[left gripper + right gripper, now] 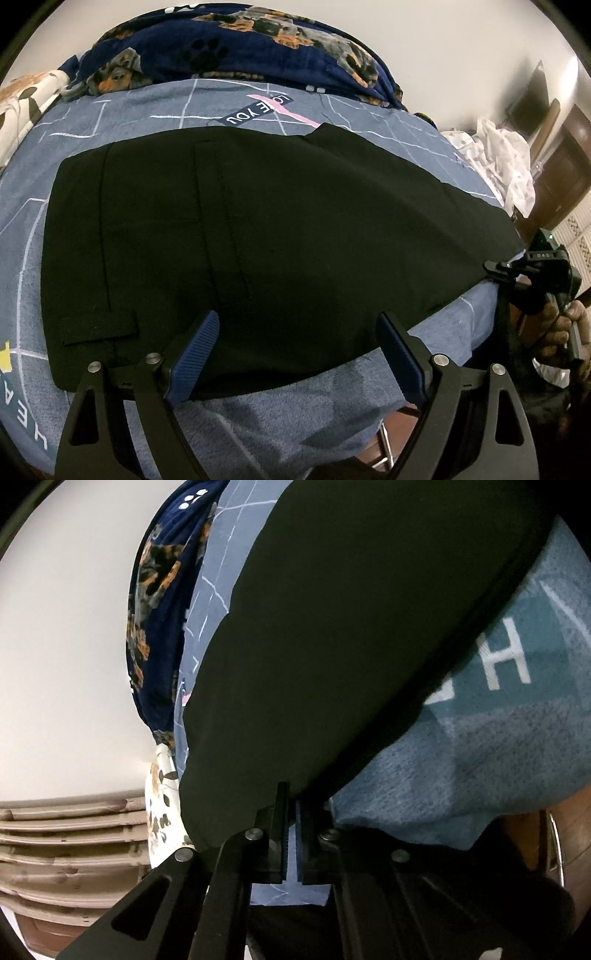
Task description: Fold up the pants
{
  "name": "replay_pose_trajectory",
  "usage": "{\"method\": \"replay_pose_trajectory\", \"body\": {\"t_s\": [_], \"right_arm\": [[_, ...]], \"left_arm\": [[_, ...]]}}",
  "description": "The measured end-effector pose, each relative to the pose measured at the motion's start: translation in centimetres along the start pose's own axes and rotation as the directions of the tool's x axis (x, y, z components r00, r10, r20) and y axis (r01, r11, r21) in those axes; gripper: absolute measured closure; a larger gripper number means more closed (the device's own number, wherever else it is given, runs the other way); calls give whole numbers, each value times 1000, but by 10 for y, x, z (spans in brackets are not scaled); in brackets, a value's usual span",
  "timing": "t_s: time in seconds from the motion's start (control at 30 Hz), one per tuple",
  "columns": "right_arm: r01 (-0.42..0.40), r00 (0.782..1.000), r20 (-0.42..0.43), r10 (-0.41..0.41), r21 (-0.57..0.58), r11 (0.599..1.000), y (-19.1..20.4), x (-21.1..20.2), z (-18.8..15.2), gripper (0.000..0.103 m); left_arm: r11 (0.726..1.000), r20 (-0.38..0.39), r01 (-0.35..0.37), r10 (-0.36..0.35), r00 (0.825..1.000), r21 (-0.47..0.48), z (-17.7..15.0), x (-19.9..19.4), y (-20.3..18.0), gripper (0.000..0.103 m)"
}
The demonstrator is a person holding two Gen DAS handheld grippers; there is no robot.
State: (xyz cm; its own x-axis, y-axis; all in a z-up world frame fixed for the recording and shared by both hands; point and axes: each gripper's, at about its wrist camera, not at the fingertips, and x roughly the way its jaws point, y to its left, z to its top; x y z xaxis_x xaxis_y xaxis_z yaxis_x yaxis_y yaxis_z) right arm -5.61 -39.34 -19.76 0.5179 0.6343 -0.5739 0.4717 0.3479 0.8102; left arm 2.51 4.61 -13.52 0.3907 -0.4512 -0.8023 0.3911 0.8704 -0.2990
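Left wrist view: black woven-fabric pants lay flat across the blue grid-print bedsheet. Left tool spread wide over the near edge, gripping nothing. Right tool was pinched tight on the pants' leg end at the bed's edge.

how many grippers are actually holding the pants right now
1. The right gripper has its jaws shut on the lower edge of the black pants. The left gripper hangs open over the near edge, gripping nothing. Nothing else in view holds them.
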Motion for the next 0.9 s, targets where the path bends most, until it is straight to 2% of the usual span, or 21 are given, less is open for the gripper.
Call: {"method": "replay_pose_trajectory", "body": {"t_s": [0.13,0.3,0.4,0.53,0.6,0.63,0.7,0.77,0.8,0.9], "right_arm": [[-39,999,-13,39,40,998,-7,0,1,102],[-39,999,-21,40,37,999,-5,-2,2,99],[-32,999,-8,32,27,999,-4,-13,6,92],[1,998,64,-3,30,1000,-14,-51,24,90],[21,989,144,-28,50,999,-27,-83,42,90],[34,982,184,-43,55,998,-33,-98,50,89],[63,953,292,-85,85,994,-51,-138,69,87],[54,918,385,-97,121,991,-71,-177,88,85],[56,896,428,-114,145,988,-81,-195,95,83],[33,851,508,-133,202,979,-107,-236,111,72]], "left_arm": [[1000,-1,-4,4,1000,9,-1,0,0,16],[1000,-2,-12,12,1000,18,-2,0,-1,16],[1000,-2,-12,12,1000,19,-2,0,-2,16],[1000,-2,-13,13,1000,19,-2,0,-2,16],[1000,-2,-13,13,1000,18,-2,0,-2,16],[1000,-2,-13,13,1000,18,-2,0,-2,16],[1000,-2,-13,13,1000,18,-2,0,-2,16],[1000,-2,-14,14,1000,18,-2,0,-2,16],[1000,-3,-15,15,1000,18,-2,0,-2,16],[1000,-5,-18,18,1000,22,-3,1,-3,16]]}}
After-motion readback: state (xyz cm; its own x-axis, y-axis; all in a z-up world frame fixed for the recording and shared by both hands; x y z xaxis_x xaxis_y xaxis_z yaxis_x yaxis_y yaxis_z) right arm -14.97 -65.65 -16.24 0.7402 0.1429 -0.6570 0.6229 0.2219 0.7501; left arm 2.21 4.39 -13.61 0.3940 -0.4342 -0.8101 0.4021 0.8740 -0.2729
